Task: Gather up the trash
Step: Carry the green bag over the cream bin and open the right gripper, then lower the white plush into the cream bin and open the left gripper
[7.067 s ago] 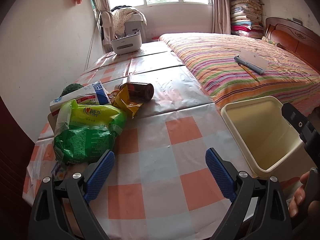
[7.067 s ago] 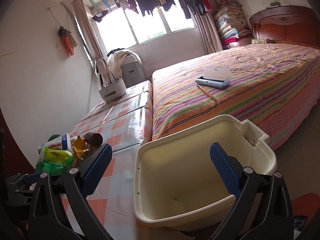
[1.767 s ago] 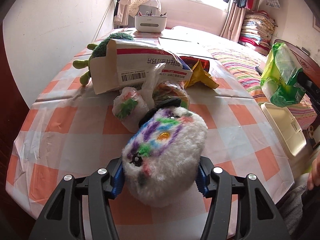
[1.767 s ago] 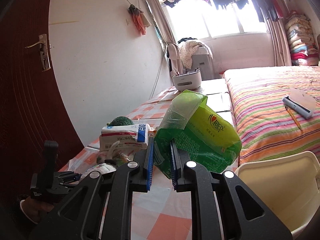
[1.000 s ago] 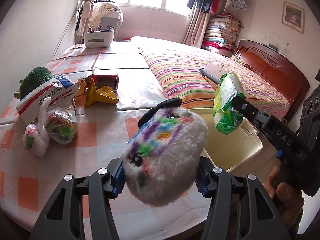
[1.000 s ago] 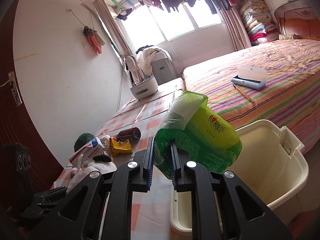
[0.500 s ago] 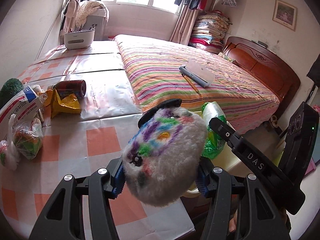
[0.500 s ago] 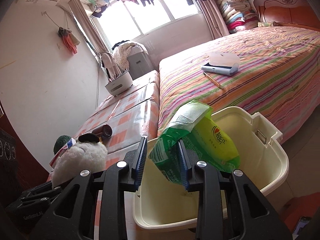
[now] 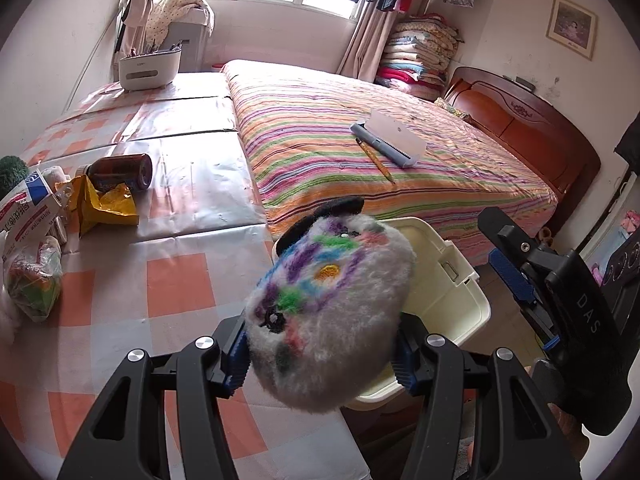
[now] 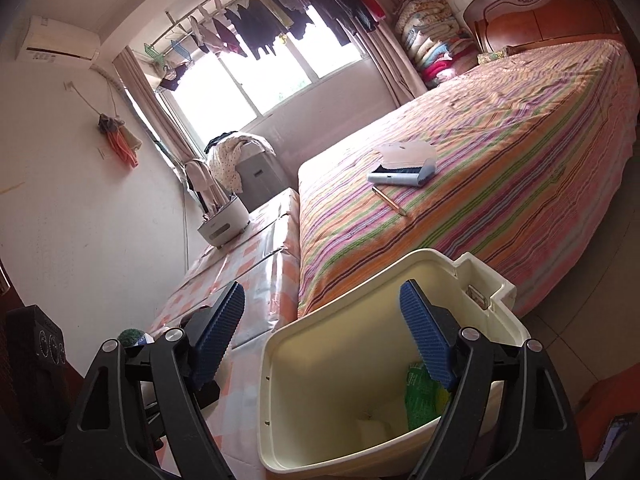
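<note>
The cream bin (image 10: 360, 400) beside the checked table (image 9: 180, 280) already holds the green bag (image 10: 420, 396). The left gripper (image 9: 320, 360) is clamped on a fluffy toy (image 9: 328, 312) at the bin's rim. The right gripper (image 10: 320, 332), jaws just opened and empty, hangs over the bin; wrappers (image 9: 100, 208) and a can (image 9: 120, 170) remain on the table.

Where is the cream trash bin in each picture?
Left wrist view: the cream trash bin sits right of centre, partly hidden behind the fluffy toy held in the left tool.
Right wrist view: the bin fills the bottom middle, under the open right tool, with the green bag inside.
Shared landmark: the striped bed beyond the bin.
</note>
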`<state>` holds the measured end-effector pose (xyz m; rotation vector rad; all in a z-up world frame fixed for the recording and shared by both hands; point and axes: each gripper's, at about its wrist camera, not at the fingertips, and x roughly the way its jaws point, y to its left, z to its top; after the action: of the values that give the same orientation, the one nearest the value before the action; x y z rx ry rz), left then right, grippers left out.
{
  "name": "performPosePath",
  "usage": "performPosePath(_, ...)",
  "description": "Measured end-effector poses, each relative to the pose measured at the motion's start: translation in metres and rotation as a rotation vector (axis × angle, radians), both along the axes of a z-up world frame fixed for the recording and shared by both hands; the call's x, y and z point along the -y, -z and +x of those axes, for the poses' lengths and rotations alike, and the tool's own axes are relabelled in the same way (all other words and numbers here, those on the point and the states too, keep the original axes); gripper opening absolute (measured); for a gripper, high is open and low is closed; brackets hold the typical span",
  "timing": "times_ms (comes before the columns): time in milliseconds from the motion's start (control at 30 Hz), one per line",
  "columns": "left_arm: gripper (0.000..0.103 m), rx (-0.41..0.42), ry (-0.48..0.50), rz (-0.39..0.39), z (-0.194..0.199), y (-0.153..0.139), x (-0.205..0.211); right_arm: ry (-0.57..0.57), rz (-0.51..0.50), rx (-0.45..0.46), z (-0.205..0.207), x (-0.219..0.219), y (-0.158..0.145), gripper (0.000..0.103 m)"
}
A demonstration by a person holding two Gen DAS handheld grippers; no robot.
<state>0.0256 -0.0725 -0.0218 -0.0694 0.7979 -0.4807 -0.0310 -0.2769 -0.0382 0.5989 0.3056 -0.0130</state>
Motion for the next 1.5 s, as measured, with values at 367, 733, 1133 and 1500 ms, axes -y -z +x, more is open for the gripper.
performPosePath(367,0.055,-0.011,0.059,0.006,0.010,0.001,0.030,0.086,0.046,0.070,-0.014,0.017,-0.006,0.080)
performPosePath(733,0.063,-0.044,0.111,0.048,0.018,0.014,0.063,0.117,0.065,0.071,-0.015,0.025,-0.004,0.082)
performPosePath(1133,0.075,-0.071,0.093,0.119,0.018,0.021,0.067,0.107,0.053,0.066,-0.015,0.021,-0.003,0.082)
performPosePath(1500,0.087,-0.058,0.079,0.109,0.016,0.018,0.061,0.095,0.035,0.058,-0.012,0.012,-0.003,0.082)
